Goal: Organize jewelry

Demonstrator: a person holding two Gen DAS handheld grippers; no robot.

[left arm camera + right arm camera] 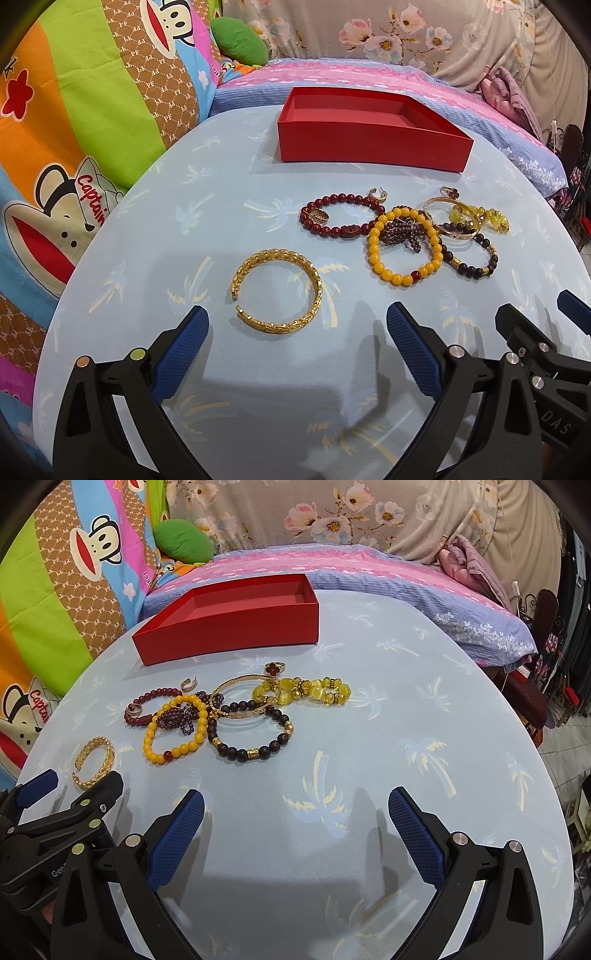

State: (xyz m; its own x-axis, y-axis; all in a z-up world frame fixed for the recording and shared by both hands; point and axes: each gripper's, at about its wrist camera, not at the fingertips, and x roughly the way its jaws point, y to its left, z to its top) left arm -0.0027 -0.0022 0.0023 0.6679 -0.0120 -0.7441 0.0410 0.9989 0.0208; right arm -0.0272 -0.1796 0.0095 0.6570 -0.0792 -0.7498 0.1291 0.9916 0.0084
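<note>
An empty red box (373, 147) (229, 638) stands at the far side of the round blue table (184, 221). A gold cuff bracelet (317, 286) (110, 753) lies apart, just ahead of my open left gripper (297, 314). Further right lies a pile: a dark red bead bracelet (332, 201), a yellow bead bracelet (373, 254) (149, 738), a dark bead bracelet (284, 731), a thin gold bangle (240, 679), a yellow crystal bracelet (306, 690) and rings (275, 669). My right gripper (295, 797) is open and empty, nearer than the pile.
Colourful cartoon bedding (74, 129) lies left of the table, a floral bed (369, 572) behind it. A green cushion (183, 541) lies at the back. The right gripper also shows in the left wrist view (535, 314).
</note>
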